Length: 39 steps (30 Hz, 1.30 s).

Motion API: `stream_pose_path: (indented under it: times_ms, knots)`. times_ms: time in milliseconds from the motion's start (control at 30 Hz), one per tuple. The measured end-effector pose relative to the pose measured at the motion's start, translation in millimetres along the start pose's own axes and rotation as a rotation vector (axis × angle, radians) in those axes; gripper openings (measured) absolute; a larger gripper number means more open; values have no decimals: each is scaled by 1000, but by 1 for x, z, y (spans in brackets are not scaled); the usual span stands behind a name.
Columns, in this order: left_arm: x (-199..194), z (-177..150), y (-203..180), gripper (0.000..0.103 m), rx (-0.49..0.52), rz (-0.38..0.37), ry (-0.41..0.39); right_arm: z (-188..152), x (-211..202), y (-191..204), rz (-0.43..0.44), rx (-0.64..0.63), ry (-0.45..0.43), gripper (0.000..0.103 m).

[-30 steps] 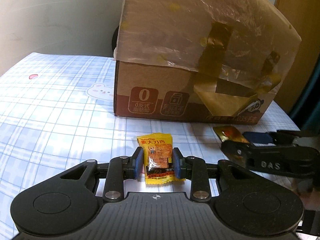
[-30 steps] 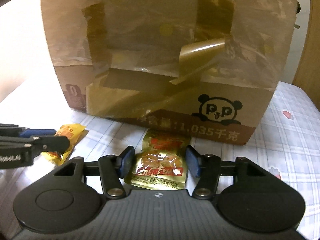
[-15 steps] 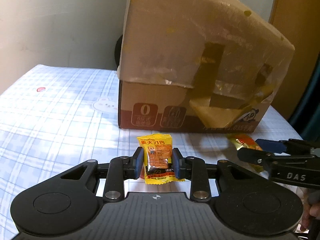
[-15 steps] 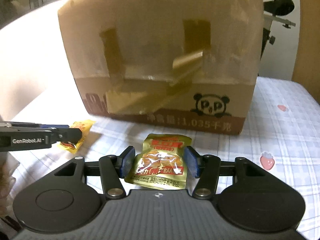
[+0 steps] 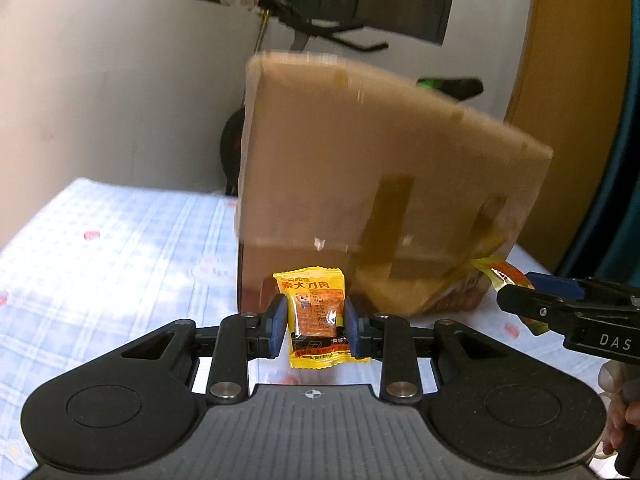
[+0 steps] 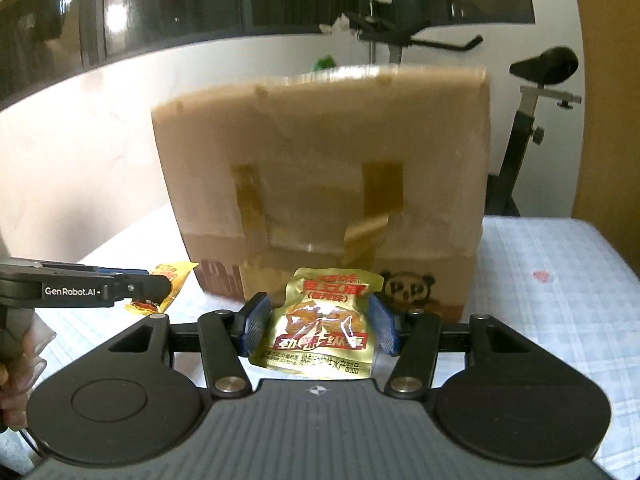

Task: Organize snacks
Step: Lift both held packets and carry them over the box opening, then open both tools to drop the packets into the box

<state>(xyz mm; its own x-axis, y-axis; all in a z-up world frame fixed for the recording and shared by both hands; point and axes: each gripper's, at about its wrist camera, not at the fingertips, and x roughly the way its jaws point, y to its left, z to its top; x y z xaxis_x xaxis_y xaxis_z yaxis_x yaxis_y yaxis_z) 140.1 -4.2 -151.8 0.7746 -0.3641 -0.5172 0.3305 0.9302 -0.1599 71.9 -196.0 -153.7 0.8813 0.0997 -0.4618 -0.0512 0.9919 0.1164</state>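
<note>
The left claw (image 5: 316,322) is clamped on a yellow packet (image 5: 316,316), pads on its two side edges, held upright off the tabletop (image 5: 100,256). The right claw (image 6: 318,326) pinches a gold pouch (image 6: 320,322) the same way. The box (image 6: 324,184) stands at 12 o'clock, beyond both. Both snacks look light, soft and crinkly, with slick film; a mid-body grip across the width should hold best, squeezing gently.
</note>
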Motion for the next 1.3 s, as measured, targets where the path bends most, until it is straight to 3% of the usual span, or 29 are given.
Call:
stream_pose_path:
  times_ms: [333,533,733,933,967,1100,1167,1233,1300]
  knots:
    - [-41,63,-11,32,48,-52,-169,65,-31,6,39,-15,-195,57]
    - [-35,114,-21,32,98,-57,-250,116,-21,-1,41,-33,-253,57]
    - [15,158,-26,32,134,-28,-222,155,22,-14,8,-30,-219,57]
    - [50,172,-20,33,158,31,-165,162,68,-24,-20,-3,-115,59]
    - [45,168,-17,35,159,38,-155,162,72,-24,-19,-8,-99,59]
    - [47,171,-10,69,132,46,-142,158,78,-21,-39,-34,-59,63]
    - [45,170,-8,75,130,47,-139,158,76,-22,-39,-33,-49,68]
    - [40,170,-9,82,134,48,-127,159,72,-22,-46,-26,-48,81]
    - [37,171,-8,89,136,44,-128,163,66,-21,-46,-23,-51,83]
